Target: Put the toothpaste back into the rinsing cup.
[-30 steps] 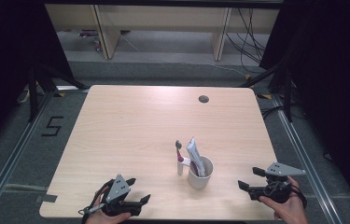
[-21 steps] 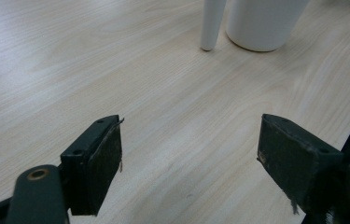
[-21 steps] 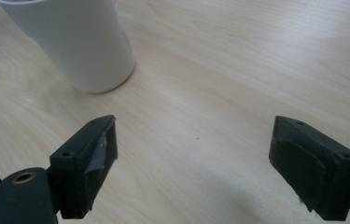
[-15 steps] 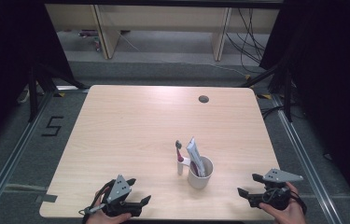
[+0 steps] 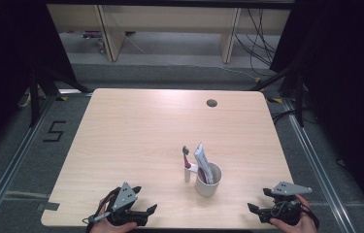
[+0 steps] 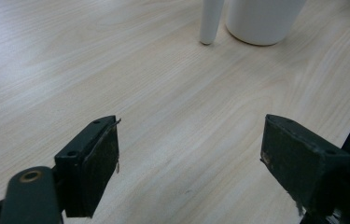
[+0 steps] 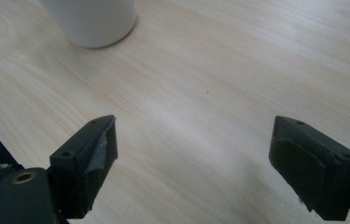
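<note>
High view: a white cup [image 5: 208, 180] stands near the front edge of the wooden table [image 5: 136, 136], holding a toothpaste tube [image 5: 202, 162], with a toothbrush [image 5: 186, 165] upright just beside it. The left gripper [image 5: 146, 213] and right gripper [image 5: 256, 209] sit at the front edge either side of the cup, both with jaws spread wide and holding nothing.

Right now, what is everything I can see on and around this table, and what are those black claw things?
cup: one, white, near middle of the table.
toothpaste tube: one, white, standing in the cup.
toothbrush: one, red and white, upright, just left of the cup.
table: one, light wood, round hole at far edge.
left gripper: one, black, open, empty, near edge.
right gripper: one, black, open, empty, near edge.
</note>
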Motion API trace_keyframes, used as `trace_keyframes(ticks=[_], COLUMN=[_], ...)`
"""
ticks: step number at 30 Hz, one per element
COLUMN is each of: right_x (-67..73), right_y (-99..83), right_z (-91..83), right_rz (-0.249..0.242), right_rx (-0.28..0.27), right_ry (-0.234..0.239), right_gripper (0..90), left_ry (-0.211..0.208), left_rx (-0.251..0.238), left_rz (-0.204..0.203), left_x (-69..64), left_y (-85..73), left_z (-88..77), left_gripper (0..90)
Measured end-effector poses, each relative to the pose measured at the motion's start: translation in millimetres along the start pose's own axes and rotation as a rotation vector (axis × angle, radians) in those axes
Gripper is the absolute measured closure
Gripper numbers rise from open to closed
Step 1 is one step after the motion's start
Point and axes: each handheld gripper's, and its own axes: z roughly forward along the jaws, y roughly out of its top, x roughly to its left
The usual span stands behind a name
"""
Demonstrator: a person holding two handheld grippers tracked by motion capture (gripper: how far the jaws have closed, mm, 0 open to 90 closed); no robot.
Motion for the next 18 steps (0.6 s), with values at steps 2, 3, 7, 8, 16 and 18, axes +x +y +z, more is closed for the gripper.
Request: trace_keyframes(ticks=[2,3,7,8,16,18], right_x=[1.2,1.2,-0.1,1.7,3.6,4.7], right_y=[-1.4,-1.8,-2.7,-4.5,-5.7,-5.3], right_z=[0.8,0.3,1.1,2.3,4.3,4.0], right_rz=[0.013,0.008,-0.020,-0.008,-0.022,-0.002], right_rx=[0.007,0.013,0.017,0.024,0.060,0.071], right_ry=[0.002,-0.011,-0.007,-0.014,-0.031,-0.030], right_gripper=[16.2,16.3,16.3,16.3,16.4,16.4], left_ry=[-0.009,-0.010,-0.009,-0.005,-0.004,-0.005], left_rx=[-0.020,-0.019,-0.020,-0.014,-0.012,-0.013], left_rz=[-0.023,-0.023,-0.024,-0.023,-0.021,-0.021], left_x=[-2.1,-2.1,-2.3,-2.4,-2.2,-2.2], left_y=[-0.3,-0.3,-0.3,-0.5,-0.3,-0.3], left_z=[1.8,1.9,2.0,2.1,2.1,2.0], left_gripper=[18.7,18.7,18.7,18.7,18.7,18.7])
